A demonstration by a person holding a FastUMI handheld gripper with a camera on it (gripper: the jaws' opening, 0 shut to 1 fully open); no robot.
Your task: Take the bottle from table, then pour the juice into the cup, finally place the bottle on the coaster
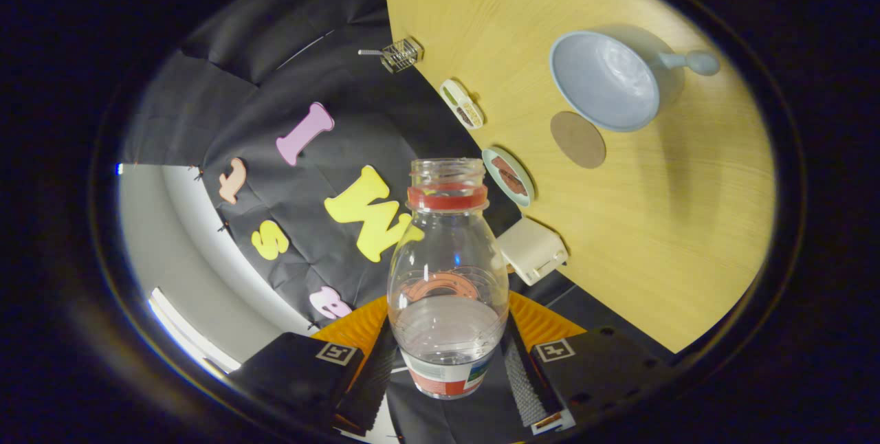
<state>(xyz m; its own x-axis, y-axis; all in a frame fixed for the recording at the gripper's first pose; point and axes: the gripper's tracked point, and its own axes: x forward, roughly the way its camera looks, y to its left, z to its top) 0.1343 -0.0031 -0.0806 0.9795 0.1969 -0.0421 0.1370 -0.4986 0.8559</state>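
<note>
- Jaws [448, 361] are clamping the bottle [447, 279] between them, one finger pressing each side of its lower body.
- Bottle is sitting uncapped, with a red neck ring; a little clear liquid is pooling at its lower end.
- View is appearing rolled: the desk [687, 238] is lying beyond the jaws to the right.
- Cup [608, 80] is resting on the desk, well beyond the bottle mouth, handle pointing away.
- Coaster [577, 139] is lying just beside the cup, nearer the jaws, bare.
</note>
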